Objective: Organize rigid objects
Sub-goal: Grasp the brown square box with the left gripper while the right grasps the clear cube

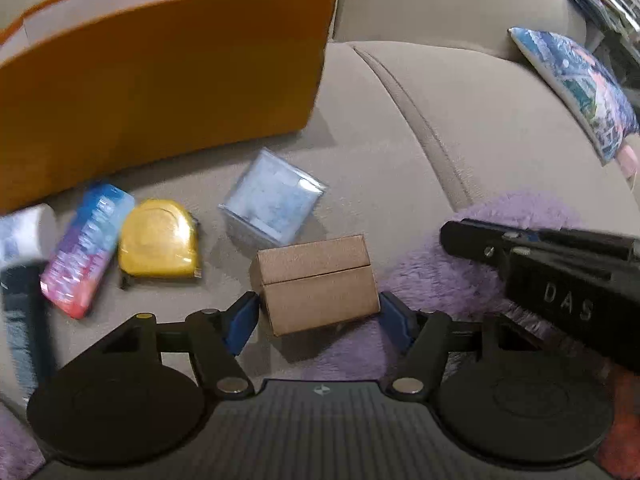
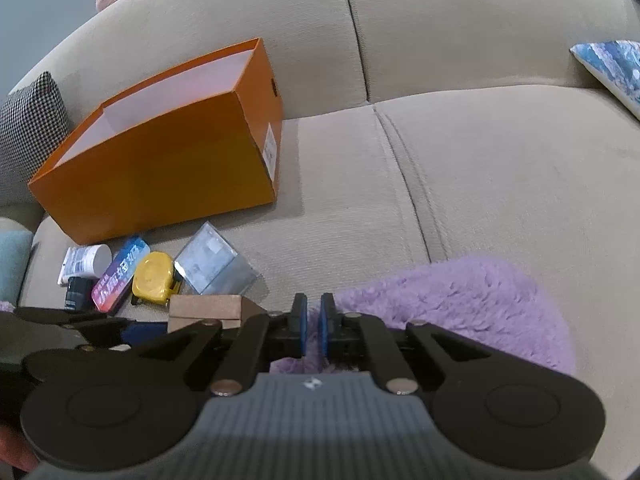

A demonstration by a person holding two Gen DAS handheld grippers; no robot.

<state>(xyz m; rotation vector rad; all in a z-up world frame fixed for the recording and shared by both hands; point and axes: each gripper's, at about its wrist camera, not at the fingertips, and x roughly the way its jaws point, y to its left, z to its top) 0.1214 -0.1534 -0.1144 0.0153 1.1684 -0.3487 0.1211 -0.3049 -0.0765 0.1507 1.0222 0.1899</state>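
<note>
On the beige sofa (image 2: 480, 168), the left gripper (image 1: 318, 312) straddles a small brown cardboard box (image 1: 316, 280), jaws apart, pads beside its sides. The right gripper (image 2: 314, 322) hangs over the purple rug (image 2: 460, 300), jaws together, empty. The orange box (image 2: 160, 160) stands far left.

A beige sofa (image 2: 480, 184) carries everything. On its left seat cushion stands an open orange box (image 2: 160, 176), its back near the backrest. In front of the box lies a row: a white tube (image 2: 86, 260), a colourful tin (image 2: 118, 282), a yellow tape measure (image 2: 154, 280), and a clear plastic case (image 2: 214, 266). Nearer lies a brown cardboard box (image 1: 316, 284), beside a purple fluffy rug (image 2: 460, 300). A checked cushion (image 2: 28, 128) sits far left, a printed blue cushion (image 1: 576, 88) far right.
</note>
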